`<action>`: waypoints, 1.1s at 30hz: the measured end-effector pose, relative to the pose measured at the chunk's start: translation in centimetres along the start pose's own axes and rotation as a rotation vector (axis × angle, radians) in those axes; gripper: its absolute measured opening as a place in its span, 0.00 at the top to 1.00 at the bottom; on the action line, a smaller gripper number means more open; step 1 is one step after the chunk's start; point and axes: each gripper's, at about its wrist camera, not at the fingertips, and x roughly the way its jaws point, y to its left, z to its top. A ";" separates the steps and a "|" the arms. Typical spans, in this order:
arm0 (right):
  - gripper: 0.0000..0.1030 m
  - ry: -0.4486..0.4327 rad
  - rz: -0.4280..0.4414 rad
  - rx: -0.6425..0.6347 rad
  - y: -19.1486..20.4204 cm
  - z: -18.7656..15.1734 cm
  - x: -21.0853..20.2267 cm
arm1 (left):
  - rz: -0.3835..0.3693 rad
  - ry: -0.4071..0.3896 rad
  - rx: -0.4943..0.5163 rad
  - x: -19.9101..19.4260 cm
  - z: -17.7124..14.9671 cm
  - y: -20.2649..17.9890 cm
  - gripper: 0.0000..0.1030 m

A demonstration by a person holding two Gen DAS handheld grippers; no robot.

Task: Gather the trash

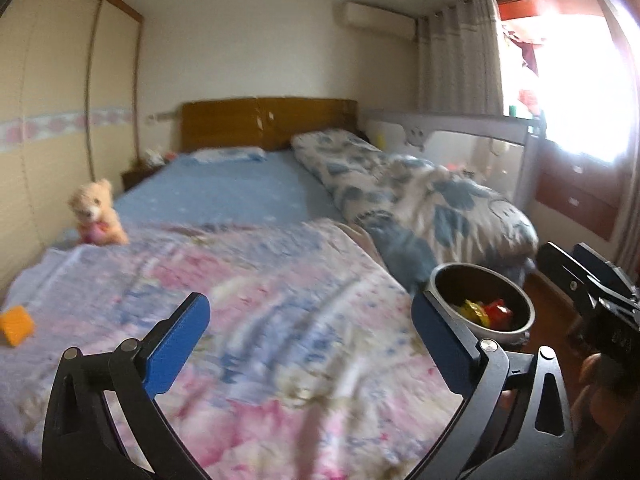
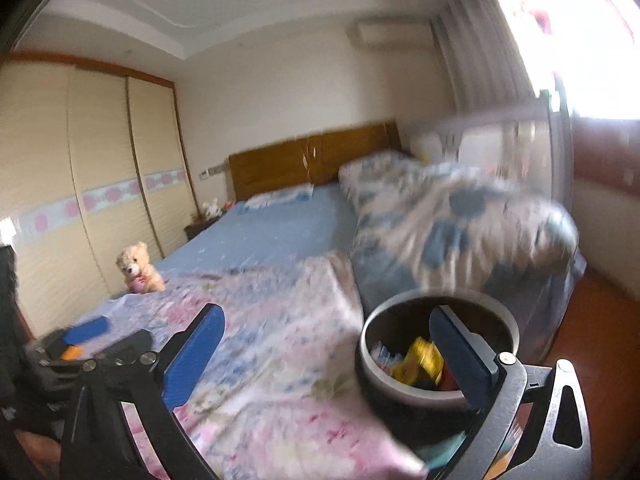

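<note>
Both claws stand spread wide and empty: left gripper [image 1: 310,344], right gripper [image 2: 326,354]. The trash bin [image 1: 528,312] holding yellow and red wrappers [image 1: 486,312] sits lower right, beside the bed [image 1: 240,200].

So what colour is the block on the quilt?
Orange block, clearest in the left wrist view.
</note>
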 end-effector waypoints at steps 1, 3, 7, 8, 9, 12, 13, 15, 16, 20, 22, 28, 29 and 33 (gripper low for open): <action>0.00 -0.025 -0.016 -0.031 0.4 -0.3 -0.2 | 0.024 -0.011 0.009 -0.1 -0.2 0.1 0.00; 0.00 -0.032 -0.016 -0.046 0.8 -0.7 0.0 | 0.055 -0.018 0.025 -0.1 -0.7 0.2 0.00; 0.00 -0.009 -0.028 -0.034 0.8 -2.2 1.3 | 0.098 -0.010 0.053 0.4 -1.6 0.1 0.00; 0.00 -0.006 -0.028 -0.028 0.8 -2.5 1.6 | 0.108 -0.006 0.058 0.6 -1.8 0.2 0.00; 0.00 -0.004 -0.026 -0.024 0.9 -2.7 1.6 | 0.115 -0.004 0.059 0.6 -1.9 0.2 0.00; 0.00 0.009 -0.028 -0.019 1.0 -3.3 2.2 | 0.124 0.003 0.054 0.9 -2.2 0.5 0.00; 0.00 0.009 -0.023 -0.018 1.0 -3.4 2.2 | 0.128 0.003 0.052 0.9 -2.3 0.5 0.00; 0.00 0.009 -0.025 -0.018 1.0 -3.6 2.2 | 0.134 -0.001 0.049 0.8 -2.4 0.7 0.00; 0.00 0.011 -0.025 -0.018 1.1 -3.6 2.3 | 0.137 -0.002 0.049 0.7 -2.4 0.7 0.00; 0.00 0.011 -0.023 -0.019 1.2 -3.7 2.4 | 0.147 -0.012 0.041 0.5 -2.5 1.0 0.00; 0.00 0.010 -0.021 -0.019 1.3 -3.7 2.4 | 0.146 -0.015 0.040 0.4 -2.4 1.1 0.00; 0.00 0.009 -0.024 -0.017 1.3 -3.8 2.4 | 0.145 -0.023 0.039 0.2 -2.3 1.1 0.00; 0.00 0.009 -0.023 -0.017 1.3 -3.7 2.4 | 0.143 -0.025 0.039 0.2 -2.3 1.0 0.00; 0.00 0.005 -0.021 -0.013 1.4 -3.6 2.3 | 0.139 -0.031 0.039 -0.1 -2.2 1.0 0.00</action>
